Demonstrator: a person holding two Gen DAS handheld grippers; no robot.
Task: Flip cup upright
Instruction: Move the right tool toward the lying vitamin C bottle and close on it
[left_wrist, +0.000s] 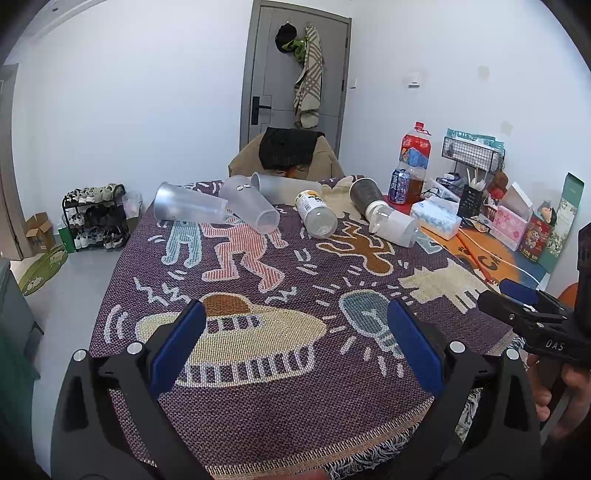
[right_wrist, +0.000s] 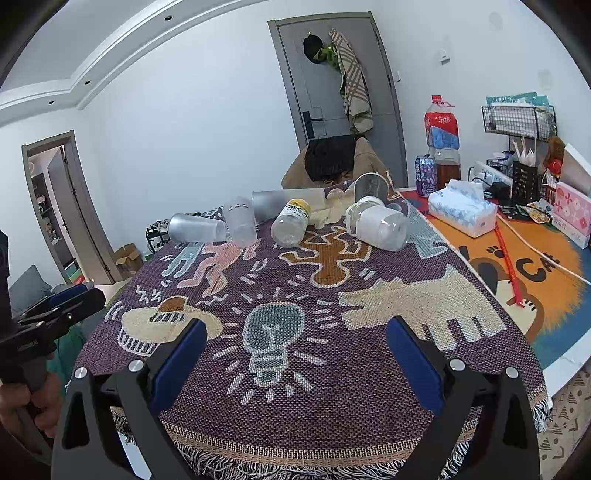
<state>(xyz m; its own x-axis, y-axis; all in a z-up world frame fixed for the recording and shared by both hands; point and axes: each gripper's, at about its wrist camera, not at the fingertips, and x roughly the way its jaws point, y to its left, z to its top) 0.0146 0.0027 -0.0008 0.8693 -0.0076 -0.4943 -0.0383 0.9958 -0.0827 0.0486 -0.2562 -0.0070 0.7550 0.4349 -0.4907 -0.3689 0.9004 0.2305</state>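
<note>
Several cups lie on their sides at the far end of the patterned cloth (left_wrist: 295, 406): a frosted cup at far left (left_wrist: 188, 204) (right_wrist: 197, 228), a clear cup (left_wrist: 251, 203) (right_wrist: 242, 221), a long frosted cup behind (left_wrist: 284, 186) (right_wrist: 286, 201), a yellow-labelled clear cup (left_wrist: 316, 214) (right_wrist: 291, 223), a dark cup (left_wrist: 365, 194) (right_wrist: 371, 186) and a white-sleeved cup (left_wrist: 393, 223) (right_wrist: 378, 225). My left gripper (left_wrist: 295, 343) is open and empty over the near cloth. My right gripper (right_wrist: 295, 354) is open and empty, also near the front edge; it shows in the left wrist view (left_wrist: 517, 295).
A tissue pack (right_wrist: 461, 212), a large tea bottle (right_wrist: 443, 144), a can (right_wrist: 425, 175), a wire rack (right_wrist: 517, 118) and boxes (right_wrist: 572, 210) crowd the right side on an orange mat (right_wrist: 535, 280). A draped chair (right_wrist: 332, 162) stands behind the table. A shoe rack (left_wrist: 96, 218) stands left.
</note>
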